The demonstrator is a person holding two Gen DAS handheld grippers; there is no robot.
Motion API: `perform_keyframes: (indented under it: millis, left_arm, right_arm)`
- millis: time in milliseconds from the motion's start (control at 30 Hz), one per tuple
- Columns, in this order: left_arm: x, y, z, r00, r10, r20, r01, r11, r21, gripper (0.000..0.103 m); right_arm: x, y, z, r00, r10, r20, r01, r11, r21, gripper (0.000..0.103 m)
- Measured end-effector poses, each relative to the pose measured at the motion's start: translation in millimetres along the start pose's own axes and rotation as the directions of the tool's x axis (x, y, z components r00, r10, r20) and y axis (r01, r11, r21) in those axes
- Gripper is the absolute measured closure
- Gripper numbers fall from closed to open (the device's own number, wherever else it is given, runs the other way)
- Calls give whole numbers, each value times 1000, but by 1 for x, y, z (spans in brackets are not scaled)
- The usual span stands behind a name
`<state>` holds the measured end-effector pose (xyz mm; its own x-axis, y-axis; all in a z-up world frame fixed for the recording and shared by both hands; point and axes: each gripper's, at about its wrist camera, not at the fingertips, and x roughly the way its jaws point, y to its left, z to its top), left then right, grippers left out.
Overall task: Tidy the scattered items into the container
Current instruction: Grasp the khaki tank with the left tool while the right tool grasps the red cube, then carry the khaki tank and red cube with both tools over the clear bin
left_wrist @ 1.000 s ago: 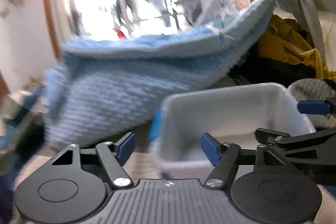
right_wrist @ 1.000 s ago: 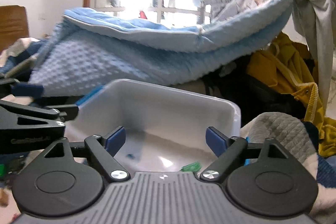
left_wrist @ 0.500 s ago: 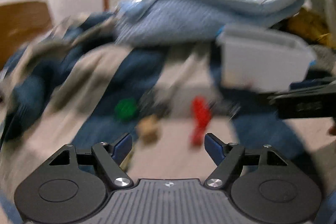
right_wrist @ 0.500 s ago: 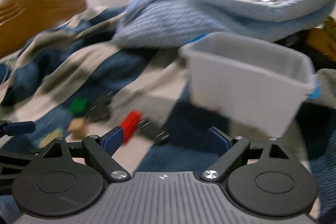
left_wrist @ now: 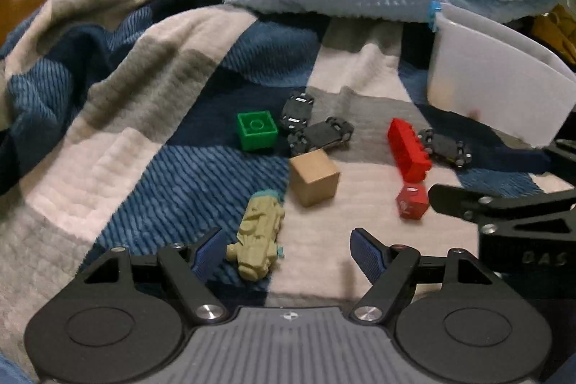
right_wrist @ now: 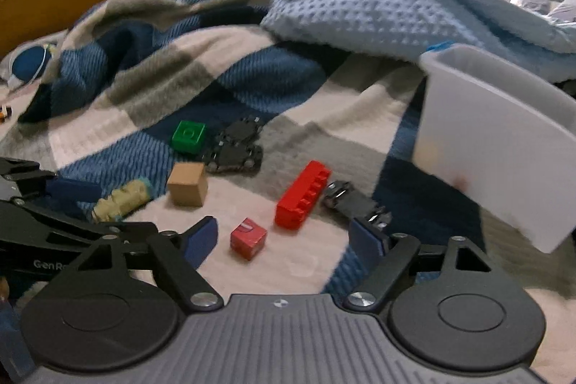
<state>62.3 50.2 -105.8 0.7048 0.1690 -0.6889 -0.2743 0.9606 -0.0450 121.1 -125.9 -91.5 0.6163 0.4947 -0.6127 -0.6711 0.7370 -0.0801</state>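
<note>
Around the wooden cube (left_wrist: 314, 180) on the checked blanket (left_wrist: 151, 117) lie the scattered toys: a green brick (left_wrist: 257, 130) and two black toy cars (left_wrist: 313, 130) beyond it, a khaki toy vehicle (left_wrist: 258, 233) just in front, a long red brick (left_wrist: 408, 149) and small red cube (left_wrist: 412, 200) to its right, with another black car (left_wrist: 444, 146) beside the brick. Farther right stands the white container (left_wrist: 496, 85), its contents hard to make out. Left gripper (left_wrist: 284, 249) and right gripper (right_wrist: 284, 236) both hover with jaws spread wide, holding nothing.
</note>
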Motion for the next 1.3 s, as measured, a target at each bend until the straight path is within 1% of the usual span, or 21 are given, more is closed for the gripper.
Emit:
perform_keyframes:
  millis: [67, 200, 300, 333, 367, 400, 433, 467, 500, 533, 567, 600, 633, 667, 700, 833, 867, 900, 1033, 1167, 1300]
  left_arm:
    - [4, 4, 0, 1000, -2, -9, 2, 1000, -13, 24]
    - [12, 11, 2, 1000, 14, -25, -14, 1000, -10, 24]
    - [14, 15, 3, 1000, 2, -27, -2, 1000, -3, 24]
    - [14, 17, 3, 1000, -1, -25, 1, 1000, -4, 24]
    - [15, 18, 4, 1000, -9, -25, 9, 1000, -4, 24]
    - [16, 18, 5, 1000, -17, -26, 17, 1000, -5, 25]
    - [18, 18, 6, 999, -18, -32, 18, 1000, -7, 27]
    - [20, 18, 7, 999, -20, -39, 20, 1000, -9, 31]
    - [21, 17, 7, 999, -21, -41, 21, 1000, -7, 36]
    - [22, 15, 8, 999, -16, -39, 16, 1000, -3, 38]
    - [22, 14, 8, 999, -14, -36, 14, 1000, 4, 45]
    - [22, 12, 8, 999, -17, -35, 17, 1000, 12, 51]
    - [22, 11, 8, 999, -19, -35, 20, 1000, 16, 54]
    - [22, 9, 9, 999, -22, -36, 23, 1000, 20, 60]
    - [22, 8, 9, 999, -22, -38, 23, 999, 27, 62]
    - [20, 7, 8, 999, -17, -29, 19, 999, 38, 63]
    - [18, 6, 8, 1000, -21, -22, 21, 999, 40, 65]
    - [17, 5, 8, 999, -28, -16, 28, 999, 47, 70]
    - [8, -2, 5, 1000, -22, 8, 21, 996, 89, 70]
    - [0, -6, 3, 999, -49, 1, 48, 995, 91, 70]
    - [-16, -19, 4, 997, -71, 15, 68, 988, 137, 70]
  right_arm:
    - [10, 2, -1, 1000, 17, -22, -17, 1000, 7, 27]
    - [27, 0, -1, 996, 53, -70, -50, 998, 44, 28]
    - [37, 1, -2, 993, 64, -100, -59, 997, 46, 28]
    - [40, 2, -3, 992, 68, -105, -64, 997, 44, 30]
    - [42, 3, -4, 992, 68, -106, -64, 997, 39, 35]
    - [44, 5, -5, 992, 66, -108, -63, 998, 32, 38]
    - [45, 7, -5, 992, 63, -108, -61, 998, 24, 43]
    - [44, 9, -5, 993, 58, -102, -57, 998, 15, 48]
    - [43, 10, -5, 993, 58, -99, -57, 998, 9, 51]
    - [43, 11, -5, 993, 60, -99, -60, 998, 5, 59]
    - [42, 11, -5, 993, 69, -100, -69, 998, 4, 65]
    - [41, 10, -5, 992, 75, -101, -75, 997, 4, 67]
    - [41, 10, -5, 992, 76, -103, -76, 997, 4, 70]
    - [40, 10, -5, 992, 77, -104, -77, 997, 6, 74]
    - [40, 9, -6, 991, 77, -107, -77, 997, 10, 75]
    - [35, 7, -6, 991, 76, -109, -75, 997, 19, 76]
    - [34, 6, -7, 992, 70, -106, -69, 997, 17, 76]
    - [32, 6, -7, 993, 63, -104, -62, 998, 17, 76]
    - [22, -1, -11, 994, 38, -101, -34, 999, 40, 76]
    - [11, -7, -15, 995, 18, -97, -13, 998, 54, 76]
    - [-6, -15, -18, 997, -2, -79, 9, 996, 86, 76]
